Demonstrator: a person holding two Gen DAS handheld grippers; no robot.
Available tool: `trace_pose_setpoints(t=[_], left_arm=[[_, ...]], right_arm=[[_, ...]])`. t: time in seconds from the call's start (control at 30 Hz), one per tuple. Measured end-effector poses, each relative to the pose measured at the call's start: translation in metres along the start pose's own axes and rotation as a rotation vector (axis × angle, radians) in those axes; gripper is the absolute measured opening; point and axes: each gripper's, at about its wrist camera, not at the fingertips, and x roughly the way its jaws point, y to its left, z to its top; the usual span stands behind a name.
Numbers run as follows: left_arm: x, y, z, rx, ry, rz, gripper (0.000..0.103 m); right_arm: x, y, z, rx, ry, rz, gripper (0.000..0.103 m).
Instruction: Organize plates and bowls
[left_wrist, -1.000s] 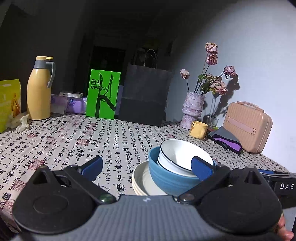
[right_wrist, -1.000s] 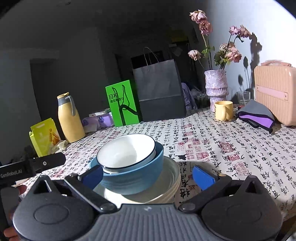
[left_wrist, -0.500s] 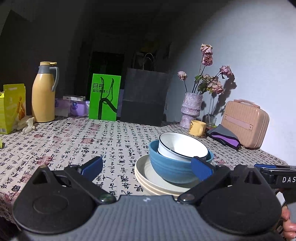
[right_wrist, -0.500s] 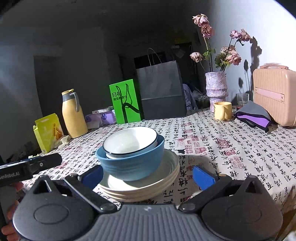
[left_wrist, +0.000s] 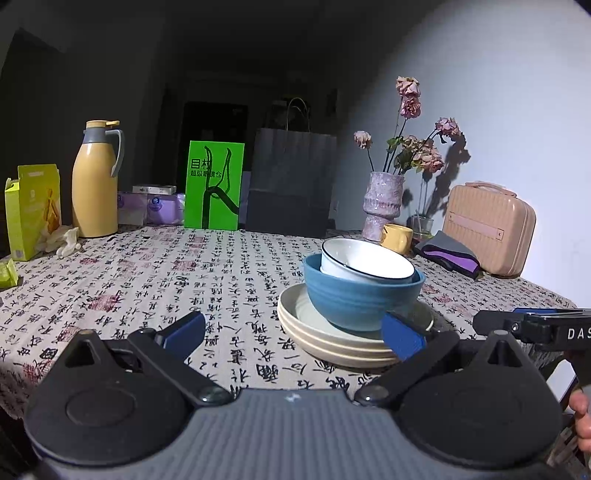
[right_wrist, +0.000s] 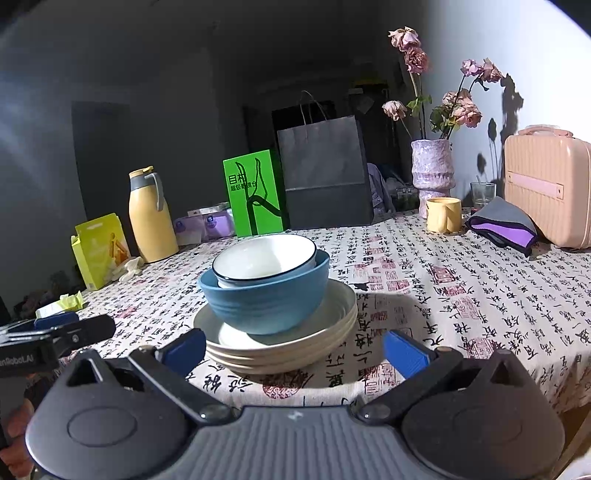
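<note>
A white bowl (left_wrist: 365, 260) (right_wrist: 264, 258) sits inside a blue bowl (left_wrist: 360, 301) (right_wrist: 266, 301), which stands on a stack of cream plates (left_wrist: 332, 341) (right_wrist: 280, 347) on the patterned tablecloth. My left gripper (left_wrist: 293, 332) is open and empty, just in front of the stack and to its left. My right gripper (right_wrist: 293, 349) is open and empty, in front of the stack with the plates between its blue fingertips' line of sight. Each gripper shows at the edge of the other's view.
At the table's back stand a yellow thermos (left_wrist: 96, 181), a green box (left_wrist: 214, 184), a dark paper bag (left_wrist: 291, 188), a vase with dried flowers (left_wrist: 382, 201), a yellow cup (left_wrist: 397, 238), a purple cloth (left_wrist: 448, 253) and a pink case (left_wrist: 487, 227). A yellow carton (left_wrist: 31, 210) stands at left.
Both grippers have pulled back and lowered from the stack. The bowls and plates now show from a lower angle and farther off. The stack has not moved.
</note>
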Motion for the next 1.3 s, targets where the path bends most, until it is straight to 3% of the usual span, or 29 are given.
trace_pose_setpoints(t=[1.3], left_arm=[[-0.0069, 0.0000, -0.0039, -0.002, -0.020, -0.014, 0.103]], right_arm=[[0.0021, 0.0046, -0.0082, -0.030, 0.013, -0.006, 0.103]])
